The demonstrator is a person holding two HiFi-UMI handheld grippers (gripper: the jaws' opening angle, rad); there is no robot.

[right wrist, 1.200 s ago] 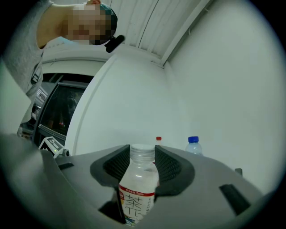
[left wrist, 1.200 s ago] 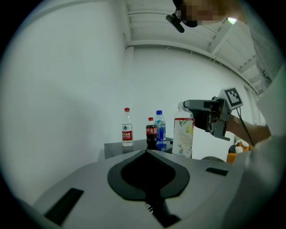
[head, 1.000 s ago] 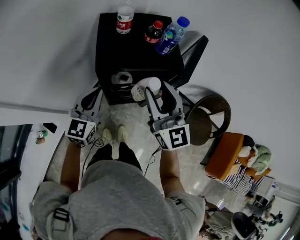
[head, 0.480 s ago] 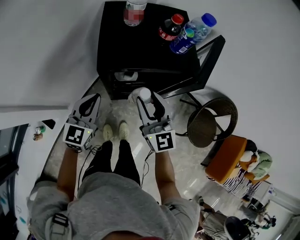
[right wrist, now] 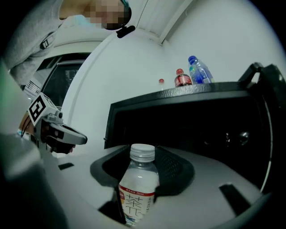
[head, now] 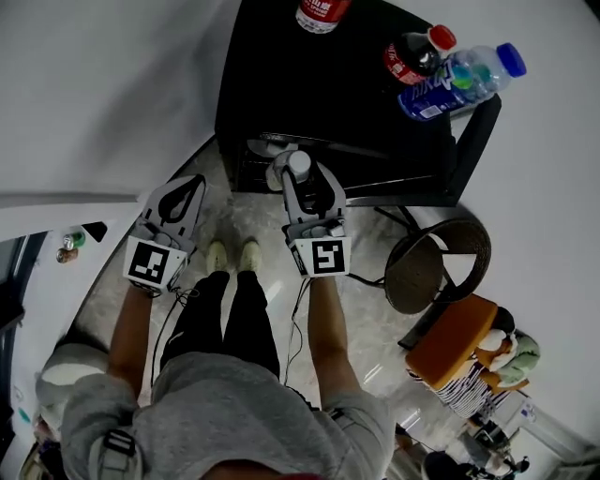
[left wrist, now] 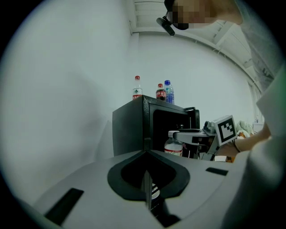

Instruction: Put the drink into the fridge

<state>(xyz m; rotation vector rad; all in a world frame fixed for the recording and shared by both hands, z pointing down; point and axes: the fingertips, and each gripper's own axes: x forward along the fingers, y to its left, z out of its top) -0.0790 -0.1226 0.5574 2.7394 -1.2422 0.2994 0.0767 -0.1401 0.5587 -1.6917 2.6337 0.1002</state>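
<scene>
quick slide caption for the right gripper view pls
Right gripper grips a clear plastic drink bottle with a white cap in front of the open black mini fridge.

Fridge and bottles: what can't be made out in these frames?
- Fridge interior: in the right gripper view it is too dark to show shelves or contents.
- Red-label bottle: in the head view the top edge cuts it off, so only the lower part shows.
- Held bottle: in the right gripper view its base is hidden down inside the right tool.
</scene>
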